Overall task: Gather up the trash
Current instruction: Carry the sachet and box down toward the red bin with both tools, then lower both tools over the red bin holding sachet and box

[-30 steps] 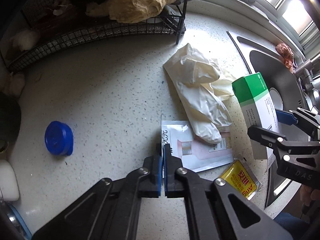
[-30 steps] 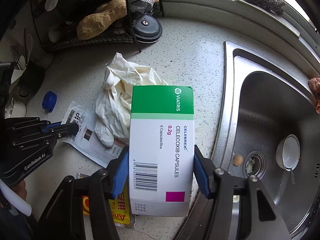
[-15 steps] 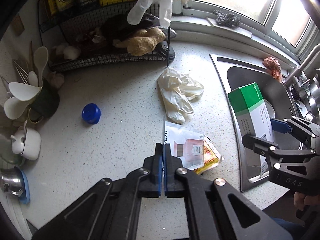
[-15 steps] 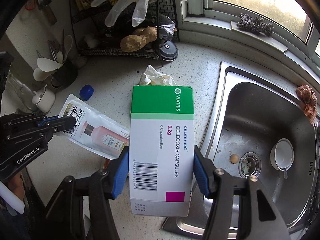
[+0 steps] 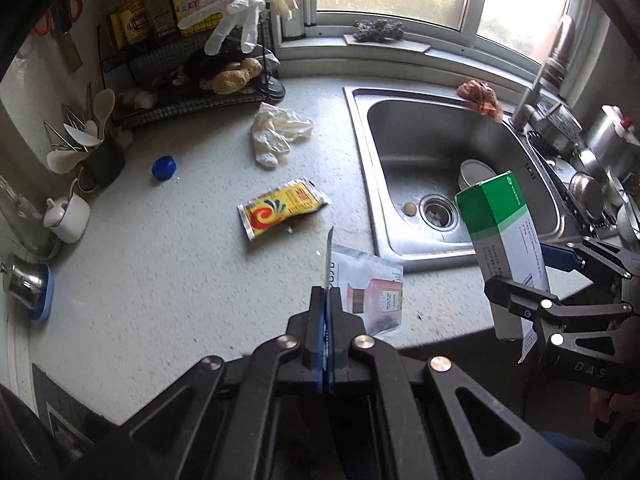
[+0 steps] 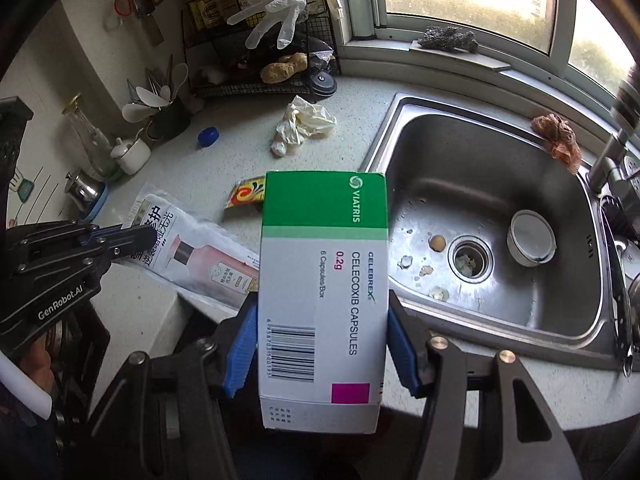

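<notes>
So this looks like the carry-off step of the trash run: both grippers are loaded and lifted clear of the counter, and I don't see a bin in either view, so my guess is the next move is hauling both pieces to wherever the trash goes and only then letting go. Going left to right: the left gripper (image 5: 326, 312) is pinched fully together on the edge of a white sachet (image 6: 200, 256) with a pink bottle printed on it, which hangs off the jaws over the counter's front edge. Still lying on the speckled countertop (image 5: 168, 272) are a blue bottle cap (image 5: 163, 168), a yellow-red sauce packet (image 5: 280, 208) and a crumpled pair of cream gloves (image 5: 276, 136), so there's more to fetch afterwards. The right gripper (image 6: 322, 344) is clamped around the lower half of a green-and-white Celecoxib capsule box (image 6: 324, 264), blue pads pressing on both sides, box held up in front of the sink. Containers: the steel sink (image 6: 568, 320) has a small white cup (image 6: 531, 238) beside the drain plus what look like eggshell bits, and the dark holder (image 5: 102, 160) far left has pale spoons sticking out.
</notes>
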Demonstrator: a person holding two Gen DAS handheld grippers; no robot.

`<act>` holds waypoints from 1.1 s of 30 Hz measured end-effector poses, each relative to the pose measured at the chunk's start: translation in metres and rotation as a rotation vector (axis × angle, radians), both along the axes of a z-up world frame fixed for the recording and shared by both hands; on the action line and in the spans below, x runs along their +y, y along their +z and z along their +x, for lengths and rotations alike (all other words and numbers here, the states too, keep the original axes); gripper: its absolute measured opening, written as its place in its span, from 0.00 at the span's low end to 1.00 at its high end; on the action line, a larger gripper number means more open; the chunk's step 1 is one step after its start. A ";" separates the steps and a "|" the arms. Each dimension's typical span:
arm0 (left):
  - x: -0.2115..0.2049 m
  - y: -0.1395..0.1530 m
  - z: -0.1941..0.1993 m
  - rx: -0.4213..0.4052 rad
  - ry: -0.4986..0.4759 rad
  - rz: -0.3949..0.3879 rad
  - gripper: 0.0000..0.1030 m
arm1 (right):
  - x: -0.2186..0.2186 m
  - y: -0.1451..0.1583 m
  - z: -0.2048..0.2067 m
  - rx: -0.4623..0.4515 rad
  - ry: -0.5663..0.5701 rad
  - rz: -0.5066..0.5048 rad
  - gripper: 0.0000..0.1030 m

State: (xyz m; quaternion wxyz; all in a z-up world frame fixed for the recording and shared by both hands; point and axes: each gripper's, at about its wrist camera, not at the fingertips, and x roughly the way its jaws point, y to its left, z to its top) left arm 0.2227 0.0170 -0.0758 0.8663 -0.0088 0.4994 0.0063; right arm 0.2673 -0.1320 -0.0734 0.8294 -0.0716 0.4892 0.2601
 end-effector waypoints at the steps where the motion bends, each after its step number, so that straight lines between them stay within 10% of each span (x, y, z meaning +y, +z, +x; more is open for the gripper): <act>1: -0.009 -0.003 -0.010 0.004 -0.009 0.001 0.01 | -0.010 -0.002 -0.012 0.002 -0.004 -0.003 0.55; 15: -0.099 -0.087 -0.067 0.207 -0.158 -0.058 0.01 | -0.093 -0.064 -0.088 0.164 -0.129 -0.075 0.55; 33: -0.143 -0.330 -0.074 0.412 -0.261 -0.169 0.01 | -0.121 -0.277 -0.114 0.391 -0.271 -0.117 0.55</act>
